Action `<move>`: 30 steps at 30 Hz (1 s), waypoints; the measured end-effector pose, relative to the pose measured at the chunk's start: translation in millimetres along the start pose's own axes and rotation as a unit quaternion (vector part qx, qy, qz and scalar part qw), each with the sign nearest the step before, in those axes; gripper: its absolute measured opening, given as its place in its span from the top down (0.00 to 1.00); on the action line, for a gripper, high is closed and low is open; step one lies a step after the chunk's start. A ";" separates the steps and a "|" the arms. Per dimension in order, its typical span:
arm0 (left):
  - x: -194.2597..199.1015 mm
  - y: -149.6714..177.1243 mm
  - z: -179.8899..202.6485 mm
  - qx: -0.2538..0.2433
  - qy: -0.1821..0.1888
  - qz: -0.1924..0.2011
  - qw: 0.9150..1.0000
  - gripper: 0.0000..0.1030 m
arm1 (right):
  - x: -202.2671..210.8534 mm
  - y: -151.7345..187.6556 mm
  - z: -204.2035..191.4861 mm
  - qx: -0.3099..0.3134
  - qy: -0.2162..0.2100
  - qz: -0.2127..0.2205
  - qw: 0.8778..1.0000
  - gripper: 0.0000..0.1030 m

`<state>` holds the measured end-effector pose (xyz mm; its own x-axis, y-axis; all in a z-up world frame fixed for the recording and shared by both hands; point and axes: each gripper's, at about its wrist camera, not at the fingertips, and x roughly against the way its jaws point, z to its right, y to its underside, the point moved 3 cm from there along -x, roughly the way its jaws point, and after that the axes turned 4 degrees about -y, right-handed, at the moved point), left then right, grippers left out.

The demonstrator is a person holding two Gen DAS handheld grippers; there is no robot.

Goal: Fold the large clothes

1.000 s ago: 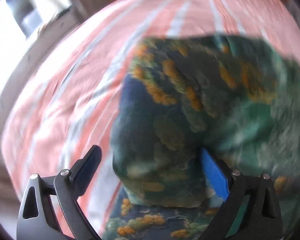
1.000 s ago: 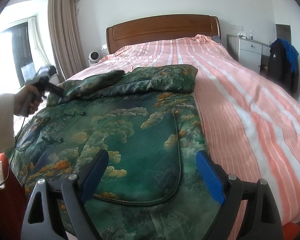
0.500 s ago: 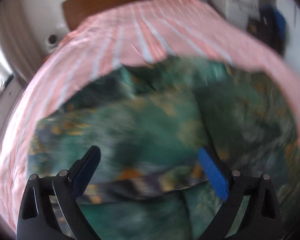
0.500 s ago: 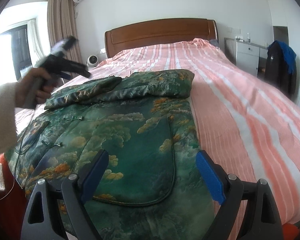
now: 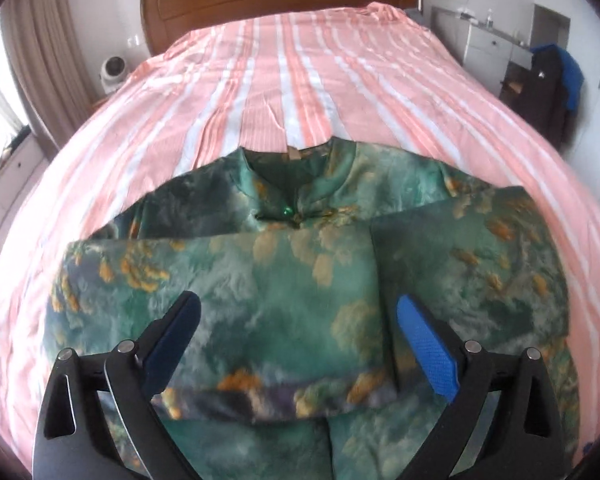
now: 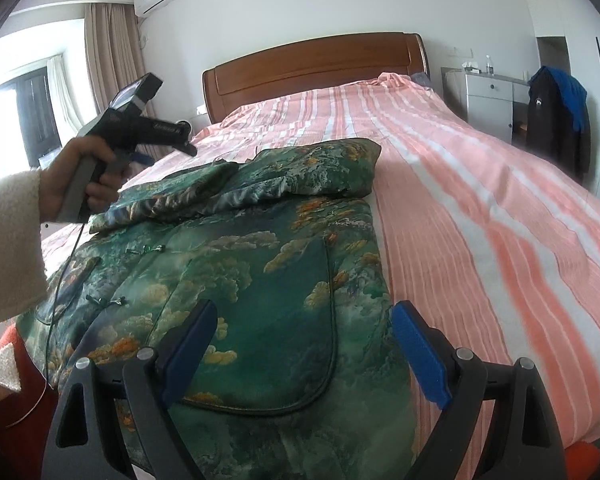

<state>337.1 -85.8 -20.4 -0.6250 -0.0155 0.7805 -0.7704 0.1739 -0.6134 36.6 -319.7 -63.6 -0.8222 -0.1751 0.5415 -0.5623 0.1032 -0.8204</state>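
A green jacket [image 5: 300,280] printed with golden clouds lies flat on the striped bed, collar [image 5: 296,168] toward the headboard and both sleeves folded across its chest. My left gripper [image 5: 298,316] hovers above the folded sleeves, open, with nothing between its blue pads. In the right wrist view the same jacket [image 6: 252,280] spreads over the bed's near corner, a patch pocket facing up. My right gripper [image 6: 304,328] hangs open over that pocket, holding nothing. The left gripper [image 6: 182,140] shows there too, raised above the far sleeve in a person's hand [image 6: 80,176].
The pink and white striped bedcover [image 6: 480,208] stretches to a wooden headboard [image 6: 312,68]. A white cabinet [image 6: 488,100] and a dark garment with blue cloth [image 6: 556,120] stand at the right. Curtains and a small fan [image 5: 114,72] are on the left.
The left gripper let the sleeve rest folded on the jacket, then rose and swung back over it, now facing the headboard. The right gripper has stayed put and open.
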 end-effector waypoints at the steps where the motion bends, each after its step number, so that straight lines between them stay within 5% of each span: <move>1: -16.2 -4.6 1.5 0.000 -0.006 -0.010 1.000 0.04 | 0.0 0.2 -0.1 0.001 0.001 0.000 1.000 0.14; 7: -83.1 20.7 17.8 -0.012 -0.039 -0.069 0.997 0.02 | -2.4 1.4 2.0 -0.002 0.003 -0.006 1.000 0.14; 18: -4.8 30.5 10.2 -0.011 0.012 -0.002 1.000 0.02 | -1.0 0.0 6.2 -0.011 -0.003 -0.001 1.000 0.14; 23: -42.1 64.3 25.1 -0.056 -0.019 -0.052 0.997 0.00 | -3.6 1.1 6.6 -0.013 -0.003 -0.006 1.000 0.14; 30: 15.4 47.8 16.6 -0.059 -0.014 0.008 0.998 0.02 | 3.3 -0.9 3.0 0.005 0.016 0.010 1.000 0.14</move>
<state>288.6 -94.1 -39.6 -0.6418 -0.0381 0.7659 -0.7409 0.2884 -0.6065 34.7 -323.4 -61.7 -0.8354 -0.1425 0.5309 -0.5455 0.0958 -0.8326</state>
